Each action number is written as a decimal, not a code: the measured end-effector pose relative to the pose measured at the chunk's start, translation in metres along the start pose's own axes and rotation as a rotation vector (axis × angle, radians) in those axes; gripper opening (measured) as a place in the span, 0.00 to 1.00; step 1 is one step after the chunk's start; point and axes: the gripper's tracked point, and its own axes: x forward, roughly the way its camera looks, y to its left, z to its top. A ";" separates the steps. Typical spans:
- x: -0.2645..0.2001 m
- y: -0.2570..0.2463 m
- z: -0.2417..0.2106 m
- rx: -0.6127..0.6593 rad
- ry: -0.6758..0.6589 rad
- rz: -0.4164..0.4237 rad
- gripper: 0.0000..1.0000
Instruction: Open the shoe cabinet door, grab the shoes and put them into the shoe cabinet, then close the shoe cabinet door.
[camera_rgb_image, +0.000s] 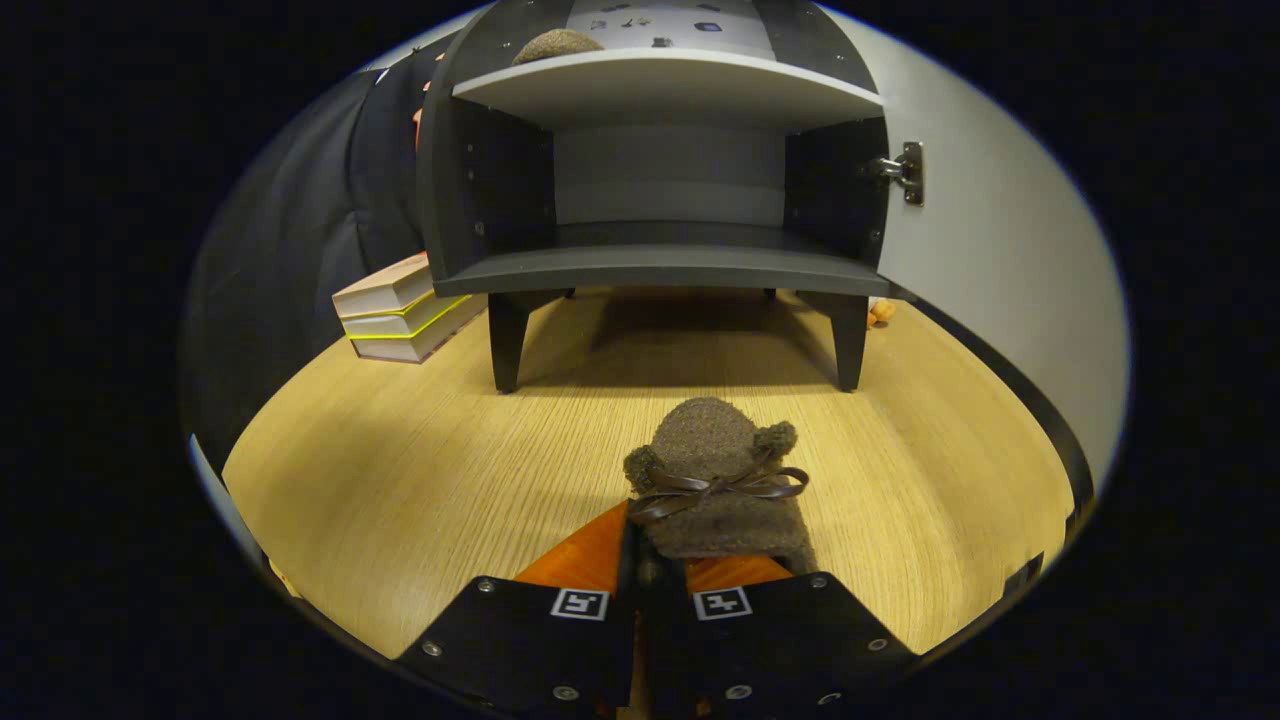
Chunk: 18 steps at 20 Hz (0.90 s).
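Observation:
A brown fuzzy shoe (715, 470) with a dark ribbon bow sticks out just ahead of my fingers, its toe pointing at the cabinet. My gripper (655, 555) is shut on the shoe's rear edge, with the fingers pressed close together. The dark shoe cabinet (665, 270) stands beyond on short legs with its lower compartment bare. Its pale door (1000, 230) is swung wide open to the right on a metal hinge (905, 172). A second brown shoe (557, 45) rests on the upper shelf at its left side.
A stack of books (405, 320) lies on the wooden floor (400, 470) left of the cabinet's front leg. A small orange object (880, 313) sits by the right leg under the door. Dark cloth hangs on the left.

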 end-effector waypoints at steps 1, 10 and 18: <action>0.001 0.000 0.003 0.006 0.000 -0.005 0.09; -0.070 0.002 0.073 0.038 0.001 0.047 0.04; -0.132 -0.012 0.250 0.021 -0.235 0.048 0.04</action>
